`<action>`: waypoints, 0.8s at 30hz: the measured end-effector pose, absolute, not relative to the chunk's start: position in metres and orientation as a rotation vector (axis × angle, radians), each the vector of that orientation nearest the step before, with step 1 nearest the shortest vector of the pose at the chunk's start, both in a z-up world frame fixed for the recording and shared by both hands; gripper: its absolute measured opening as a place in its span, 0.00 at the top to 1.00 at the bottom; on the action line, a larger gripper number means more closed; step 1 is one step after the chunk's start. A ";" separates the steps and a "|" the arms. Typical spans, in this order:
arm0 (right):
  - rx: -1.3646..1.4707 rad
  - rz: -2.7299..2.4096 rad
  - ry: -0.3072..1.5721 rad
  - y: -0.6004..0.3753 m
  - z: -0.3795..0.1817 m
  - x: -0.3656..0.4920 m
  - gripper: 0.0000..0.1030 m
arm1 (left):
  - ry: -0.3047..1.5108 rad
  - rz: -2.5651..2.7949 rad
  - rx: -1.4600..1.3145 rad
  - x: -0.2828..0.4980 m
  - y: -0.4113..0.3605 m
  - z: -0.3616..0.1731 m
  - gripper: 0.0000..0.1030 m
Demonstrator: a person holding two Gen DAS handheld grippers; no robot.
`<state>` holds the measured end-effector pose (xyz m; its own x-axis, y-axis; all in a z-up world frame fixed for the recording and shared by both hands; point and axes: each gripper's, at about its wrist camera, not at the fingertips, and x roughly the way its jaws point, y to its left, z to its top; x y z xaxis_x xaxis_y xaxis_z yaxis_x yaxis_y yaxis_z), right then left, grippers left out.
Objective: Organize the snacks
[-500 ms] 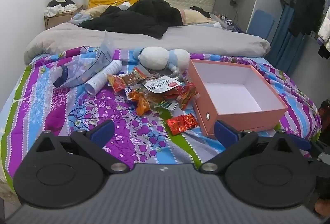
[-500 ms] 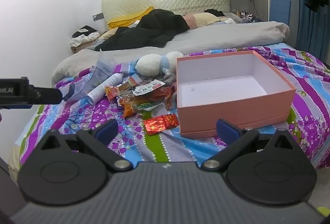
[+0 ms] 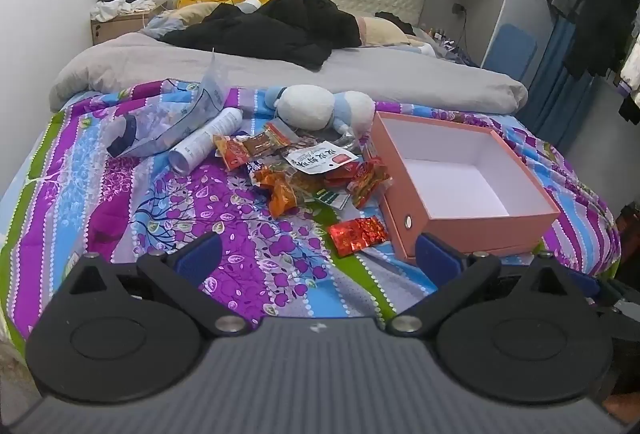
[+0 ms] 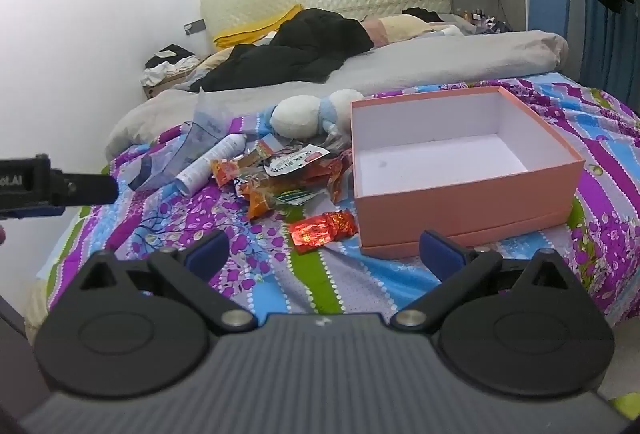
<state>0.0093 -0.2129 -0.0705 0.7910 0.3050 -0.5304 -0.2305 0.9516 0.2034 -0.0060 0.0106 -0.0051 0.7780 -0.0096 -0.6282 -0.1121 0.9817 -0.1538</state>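
Fingers spread wide on both the left gripper and right gripper, empty. Pre-grasp; next, red packet at 12 o'clock into box.

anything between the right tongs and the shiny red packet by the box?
Nothing: in the right wrist view only bare floral bedspread lies between the open right tongs and the red foil packet beside the pink box.

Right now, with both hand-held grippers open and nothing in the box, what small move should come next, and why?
Probably lower the right hand-held gripper onto the shiny red packet: it lies apart from the pile, nearest, just beside the empty pink box.
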 end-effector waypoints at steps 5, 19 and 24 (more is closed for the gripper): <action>0.144 0.280 0.603 -0.211 -0.071 0.012 0.00 | 0.675 0.051 -0.198 -0.003 0.013 -0.005 0.00; 0.092 0.316 0.610 -0.215 -0.052 0.031 0.00 | 0.690 0.017 -0.162 0.023 0.006 0.000 0.00; 0.004 0.362 0.557 -0.214 -0.025 0.039 0.00 | 0.699 0.004 -0.108 0.039 -0.002 0.005 0.00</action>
